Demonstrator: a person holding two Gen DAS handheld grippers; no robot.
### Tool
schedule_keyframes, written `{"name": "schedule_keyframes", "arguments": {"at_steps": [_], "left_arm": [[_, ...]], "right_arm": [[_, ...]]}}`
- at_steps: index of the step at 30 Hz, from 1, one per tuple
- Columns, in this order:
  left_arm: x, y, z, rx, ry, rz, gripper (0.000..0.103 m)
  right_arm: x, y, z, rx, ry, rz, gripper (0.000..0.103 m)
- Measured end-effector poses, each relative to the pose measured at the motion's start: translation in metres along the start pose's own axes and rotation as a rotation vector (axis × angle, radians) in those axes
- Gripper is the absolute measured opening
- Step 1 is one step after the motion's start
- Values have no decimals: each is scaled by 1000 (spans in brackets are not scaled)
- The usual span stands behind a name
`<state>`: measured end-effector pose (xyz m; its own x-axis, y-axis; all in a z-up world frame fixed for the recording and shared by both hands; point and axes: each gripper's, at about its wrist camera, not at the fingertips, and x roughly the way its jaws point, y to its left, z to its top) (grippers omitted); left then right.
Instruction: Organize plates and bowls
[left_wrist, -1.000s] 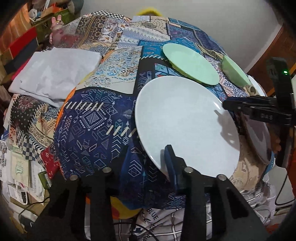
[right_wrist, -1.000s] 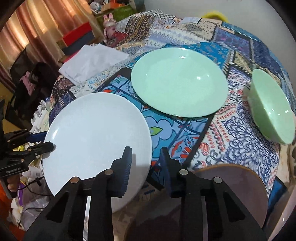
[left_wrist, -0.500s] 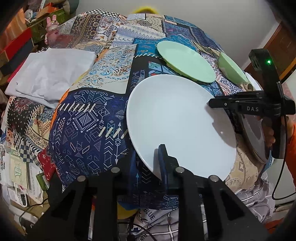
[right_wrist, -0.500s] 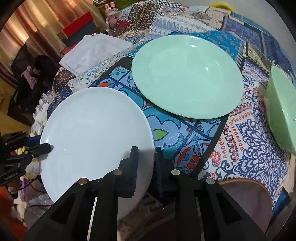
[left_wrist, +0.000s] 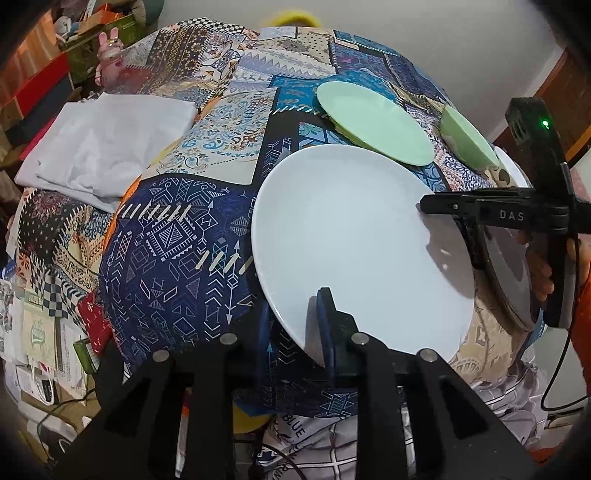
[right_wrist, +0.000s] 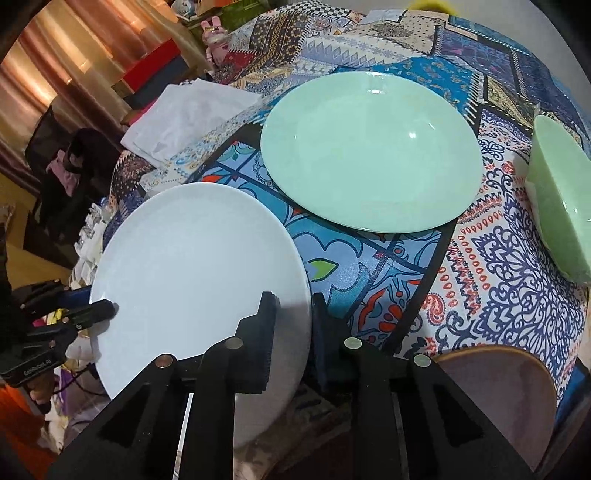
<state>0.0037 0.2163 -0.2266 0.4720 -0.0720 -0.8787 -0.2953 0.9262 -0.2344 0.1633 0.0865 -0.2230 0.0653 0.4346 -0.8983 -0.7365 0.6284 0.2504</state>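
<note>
A large white plate (left_wrist: 362, 243) (right_wrist: 199, 266) is gripped at two opposite rims. My left gripper (left_wrist: 295, 325) is shut on its near edge, one finger on top and the other beneath. My right gripper (right_wrist: 293, 314) is shut on the opposite rim and appears in the left wrist view as a black arm (left_wrist: 461, 208) reaching in from the right. The left gripper (right_wrist: 96, 312) shows at the plate's left edge in the right wrist view. Beyond the white plate, a pale green plate (left_wrist: 373, 122) (right_wrist: 369, 151) lies flat on the patchwork cloth. A green bowl (left_wrist: 467, 138) (right_wrist: 561, 206) stands to its right.
The patchwork tablecloth (left_wrist: 166, 240) covers the table. A folded white cloth (left_wrist: 107, 147) (right_wrist: 188, 114) lies at the far left. A grey-brown round dish (left_wrist: 509, 273) (right_wrist: 495, 387) sits by the right gripper. Boxes and a pink bunny toy (left_wrist: 110, 55) crowd the far left edge. A person's hand (left_wrist: 543, 273) holds the right gripper.
Both grippers have closed their jaws onto the white plate's rim. The right wrist view has moved in toward the green plate.
</note>
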Motion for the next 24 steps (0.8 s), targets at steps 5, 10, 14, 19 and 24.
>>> {"name": "schedule_keyframes", "arguments": {"at_steps": [5, 10, 14, 19, 24], "left_arm": [[-4, 0, 2, -14, -12, -2, 24], [-12, 2, 8, -34, -39, -9, 24], [-17, 1, 13, -31, -62, -1, 24], [-22, 0, 19, -37, -88, -2, 24], [-26, -6, 22, -23, -103, -2, 24]], "right_arm": [[-11, 1, -1, 5, -34, -1, 18], [-18, -1, -1, 10, -57, -1, 18], [-24, 1, -1, 13, -81, -2, 18], [-30, 2, -2, 18, -96, -3, 18], [-40, 1, -3, 29, -120, -7, 18]]}}
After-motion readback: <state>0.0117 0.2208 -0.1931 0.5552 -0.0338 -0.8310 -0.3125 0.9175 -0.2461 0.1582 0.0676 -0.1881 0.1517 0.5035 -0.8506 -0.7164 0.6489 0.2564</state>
